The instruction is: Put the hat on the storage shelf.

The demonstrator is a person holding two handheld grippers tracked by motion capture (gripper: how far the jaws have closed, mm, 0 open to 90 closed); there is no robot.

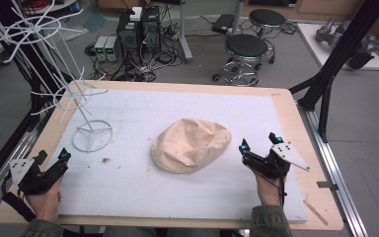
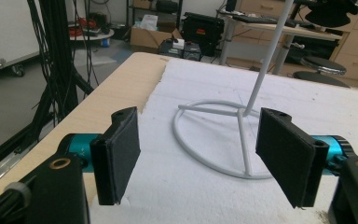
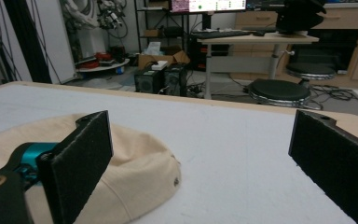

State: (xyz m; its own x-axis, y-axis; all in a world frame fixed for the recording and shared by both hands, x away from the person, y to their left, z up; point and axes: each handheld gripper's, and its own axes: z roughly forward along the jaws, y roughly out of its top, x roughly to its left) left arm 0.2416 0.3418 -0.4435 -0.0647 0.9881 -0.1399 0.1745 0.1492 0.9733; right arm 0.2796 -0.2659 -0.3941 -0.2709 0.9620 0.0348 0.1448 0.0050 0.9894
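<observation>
From the high view, the beige cap (image 1: 191,145) lies crown-up on the white foam mat (image 1: 143,187), just ahead and to the inner side of the right gripper (image 1: 259,148), near it but not touching. The left gripper (image 1: 54,157) rests well away from the cap, near the ring base of the white wire hat stand (image 1: 92,136), which stands just ahead of it. Both grippers hold nothing.

In the left gripper view, the black jaws are spread wide with nothing between them; the stand's ring base (image 2: 214,140) sits straight ahead between the two pads, and its stem rises up and away. If the stand needs steadying, I would close on the stem low down, near the base.

In the right gripper view, the jaws are likewise spread and empty. The cap (image 3: 135,182) lies beyond the left-hand pad (image 3: 81,158), its edge with a small eyelet nearest the gap. To pick it up well, the gripper should probably swing toward that edge and pinch the soft fabric at the rim, rather than press on the slack crown.
</observation>
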